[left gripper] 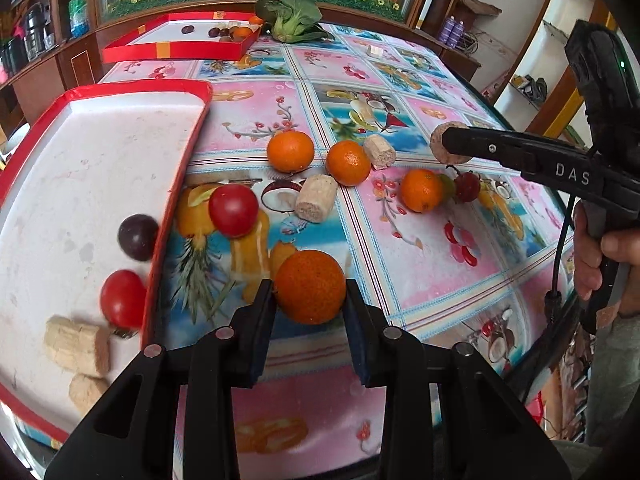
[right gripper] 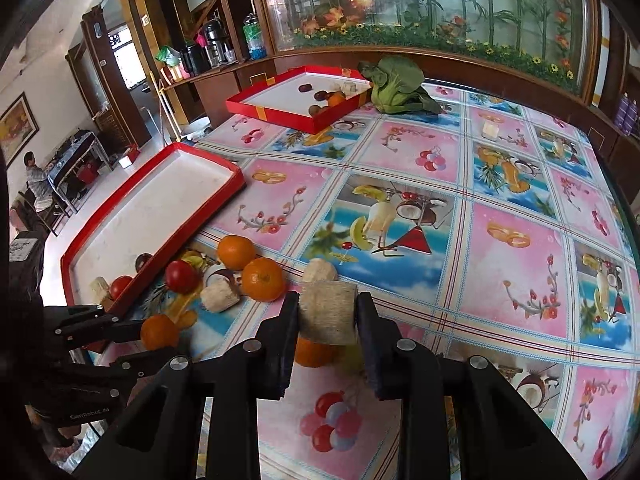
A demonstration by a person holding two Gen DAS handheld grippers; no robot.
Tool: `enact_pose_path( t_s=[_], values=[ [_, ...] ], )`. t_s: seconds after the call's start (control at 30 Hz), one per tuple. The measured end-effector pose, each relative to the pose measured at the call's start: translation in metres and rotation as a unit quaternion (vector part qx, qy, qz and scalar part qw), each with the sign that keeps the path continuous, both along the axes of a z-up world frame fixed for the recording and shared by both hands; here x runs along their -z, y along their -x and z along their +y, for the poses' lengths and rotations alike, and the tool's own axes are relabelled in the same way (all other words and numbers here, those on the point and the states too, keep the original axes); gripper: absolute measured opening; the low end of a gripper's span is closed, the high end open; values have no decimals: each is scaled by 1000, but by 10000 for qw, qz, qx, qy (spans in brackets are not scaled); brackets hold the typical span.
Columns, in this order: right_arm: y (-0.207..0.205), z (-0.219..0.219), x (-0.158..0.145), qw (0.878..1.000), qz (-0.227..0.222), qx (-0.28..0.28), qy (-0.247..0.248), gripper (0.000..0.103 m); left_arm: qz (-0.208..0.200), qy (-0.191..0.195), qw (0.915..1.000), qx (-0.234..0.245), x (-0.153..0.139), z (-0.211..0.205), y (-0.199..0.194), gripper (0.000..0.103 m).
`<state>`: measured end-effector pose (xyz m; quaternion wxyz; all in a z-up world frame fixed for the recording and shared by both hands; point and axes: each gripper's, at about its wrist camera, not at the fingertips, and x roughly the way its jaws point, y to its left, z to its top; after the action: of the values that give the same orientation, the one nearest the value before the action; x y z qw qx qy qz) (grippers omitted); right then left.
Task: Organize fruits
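My left gripper (left gripper: 310,294) is shut on an orange (left gripper: 310,286) and holds it above the table beside the near red tray (left gripper: 184,168). It also shows in the right wrist view (right gripper: 158,334). My right gripper (right gripper: 328,316) is shut on a beige corn-cob piece (right gripper: 328,312), seen from the side in the left wrist view (left gripper: 442,142). Three more oranges (left gripper: 291,151) (left gripper: 348,163) (left gripper: 421,191), a red tomato (left gripper: 233,210) and two cob pieces (left gripper: 316,198) (left gripper: 379,151) lie on the table. The tray holds a plum (left gripper: 137,237), a tomato (left gripper: 122,299) and cob pieces (left gripper: 76,346).
A second red tray (right gripper: 272,110) with several fruits stands at the far edge next to a leafy green vegetable (right gripper: 396,88). A small red fruit (left gripper: 466,187) lies by the right orange. A small white block (right gripper: 490,130) sits far right. The table's patterned cloth (right gripper: 500,240) stretches right.
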<state>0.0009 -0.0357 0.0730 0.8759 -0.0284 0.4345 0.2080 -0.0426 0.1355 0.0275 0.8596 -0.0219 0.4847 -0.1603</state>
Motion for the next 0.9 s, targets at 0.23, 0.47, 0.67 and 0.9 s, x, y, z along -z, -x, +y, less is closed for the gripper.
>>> enact_pose_path(
  t_s=[0.23, 0.47, 0.67, 0.9],
  values=[
    [12, 18, -4, 9997, 12, -216, -139, 29, -106, 123, 9997, -181, -18, 28, 10, 31],
    [21, 33, -6, 9981, 70, -514, -342, 29, -238, 73, 9979, -600, -35, 75, -2, 31],
    [17, 47, -11, 9960, 130, -743, -481, 29, -160, 58, 9959, -893, -36, 109, -18, 31],
    [8, 73, -19, 9902, 171, -1146, -782, 29, -44, -63, 9951, -984, -30, 125, -30, 31]
  ],
)
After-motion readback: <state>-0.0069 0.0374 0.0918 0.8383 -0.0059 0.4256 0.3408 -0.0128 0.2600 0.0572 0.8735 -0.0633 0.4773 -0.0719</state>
